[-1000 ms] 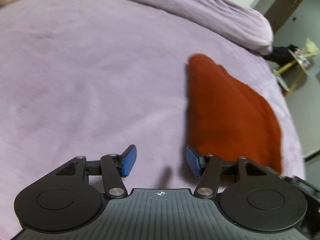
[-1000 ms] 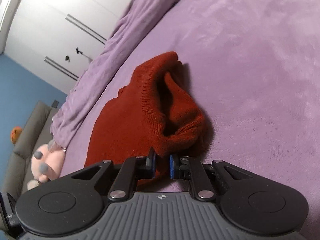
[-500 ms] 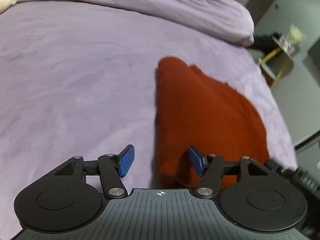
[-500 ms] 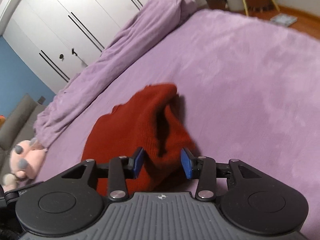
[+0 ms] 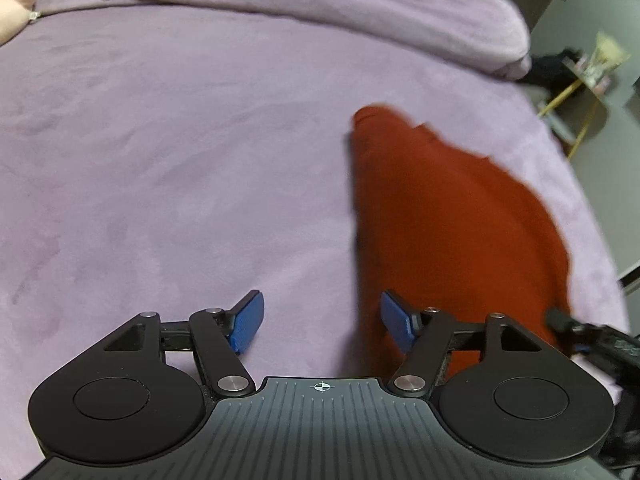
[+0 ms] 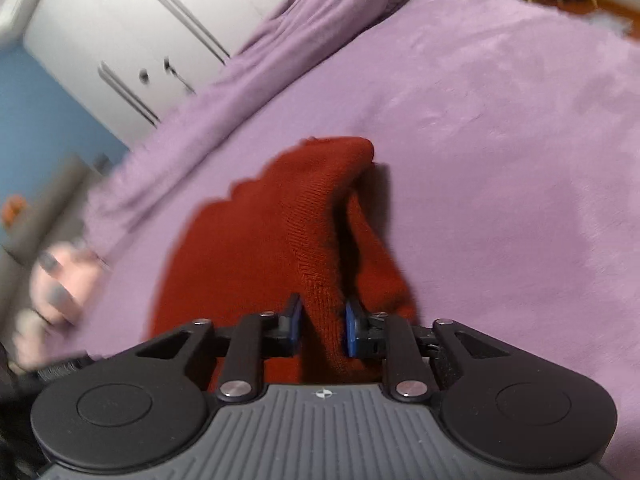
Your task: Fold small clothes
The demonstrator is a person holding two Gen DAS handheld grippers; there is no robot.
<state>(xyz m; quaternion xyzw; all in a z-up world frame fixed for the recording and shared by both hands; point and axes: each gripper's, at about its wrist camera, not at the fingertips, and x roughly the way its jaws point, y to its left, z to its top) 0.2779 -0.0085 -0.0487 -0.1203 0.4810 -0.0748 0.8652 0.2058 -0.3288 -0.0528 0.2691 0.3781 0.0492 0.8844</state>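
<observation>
A dark red knitted garment [image 5: 448, 216] lies on the purple bed cover [image 5: 160, 160]. In the left wrist view my left gripper [image 5: 322, 322] is open and empty, its right finger against the garment's near left edge. In the right wrist view the garment [image 6: 280, 232] is bunched with a raised fold. My right gripper [image 6: 322, 326] has its jaws close around that fold at the near edge, with cloth between the blue pads.
A rolled purple duvet [image 5: 320, 8] runs along the far side of the bed. A pink plush toy [image 6: 60, 280] sits at the left. White wardrobe doors [image 6: 140, 40] stand behind. A small yellow-legged side table [image 5: 580, 92] stands past the bed's right edge.
My right gripper opened half a second ago and has now closed again on the garment's fold. My left gripper stays open and has shifted left of the garment's edge.
</observation>
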